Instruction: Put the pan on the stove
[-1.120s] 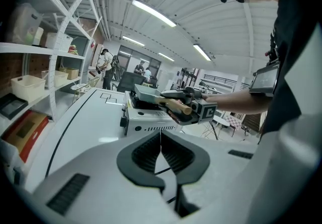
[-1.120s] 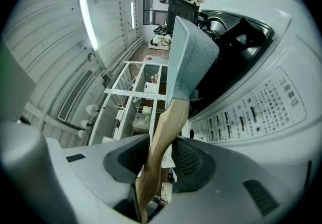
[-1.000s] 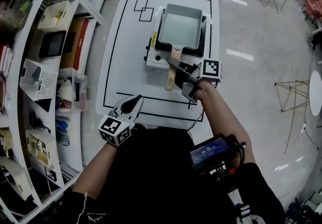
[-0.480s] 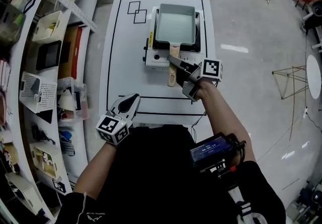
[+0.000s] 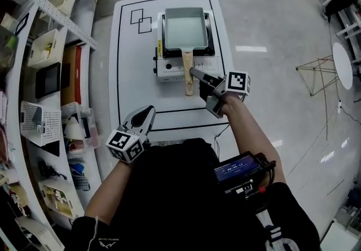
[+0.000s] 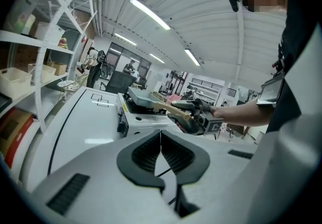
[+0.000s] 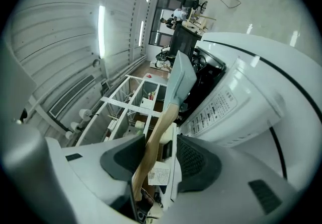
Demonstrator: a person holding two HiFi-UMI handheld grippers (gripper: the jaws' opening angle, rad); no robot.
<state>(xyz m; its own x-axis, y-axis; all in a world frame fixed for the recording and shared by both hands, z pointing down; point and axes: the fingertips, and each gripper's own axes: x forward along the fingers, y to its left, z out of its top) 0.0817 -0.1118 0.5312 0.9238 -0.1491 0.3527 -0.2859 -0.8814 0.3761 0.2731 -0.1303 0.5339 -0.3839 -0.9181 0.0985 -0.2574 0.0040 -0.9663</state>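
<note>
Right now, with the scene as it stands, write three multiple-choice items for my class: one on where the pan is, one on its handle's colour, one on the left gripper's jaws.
1. Where is the pan?
A) on the stove
B) on a shelf
C) on the floor

2. What colour is the pan's handle?
A) black
B) red
C) light wood

3. How do the left gripper's jaws stand?
A) wide apart
B) together, empty
C) closed on the pan

Answers:
1 A: the head view shows the pan resting on the stove top.
2 C: the handle is pale wood.
3 B: the left gripper view shows the jaws meeting with nothing between them.
</note>
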